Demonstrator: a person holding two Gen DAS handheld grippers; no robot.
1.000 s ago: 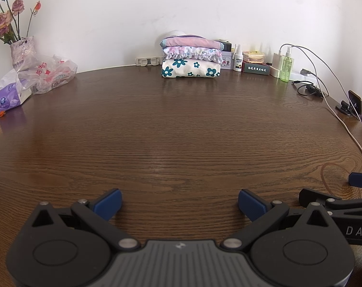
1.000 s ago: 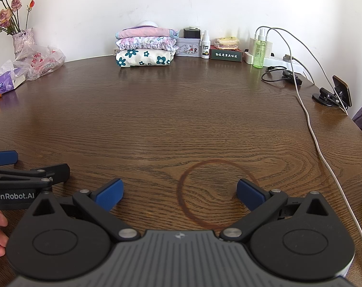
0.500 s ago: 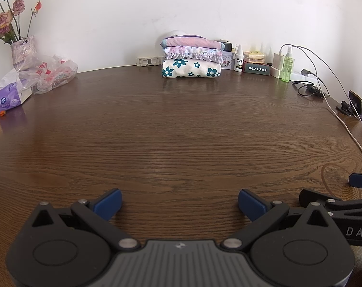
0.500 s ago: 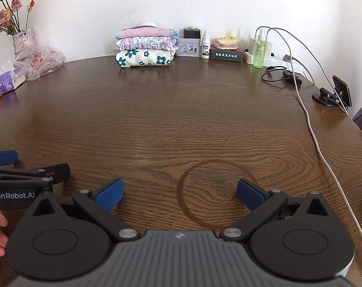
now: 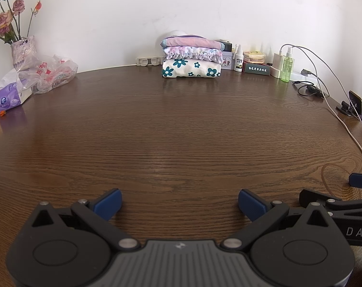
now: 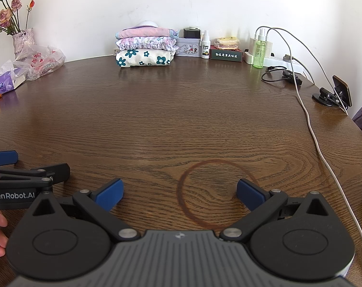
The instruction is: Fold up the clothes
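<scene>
A stack of three folded clothes (image 5: 191,58) lies at the far edge of the brown wooden table (image 5: 176,124), against the wall; it also shows in the right wrist view (image 6: 145,47). The bottom piece is white with teal flowers, the middle is frilled lilac, the top is pink. My left gripper (image 5: 179,202) is open and empty, low over the table's near edge. My right gripper (image 6: 179,195) is open and empty, over a dark ring stain (image 6: 217,193). Each gripper shows at the edge of the other's view. No loose garment is in view.
A vase of dried roses (image 5: 20,47), a plastic bag (image 5: 49,74) and a tissue pack (image 5: 7,98) stand at the far left. Bottles, boxes, a power strip and cables (image 6: 260,50) line the far right. A white cable (image 6: 317,143) and a phone stand (image 6: 334,94) are on the right side.
</scene>
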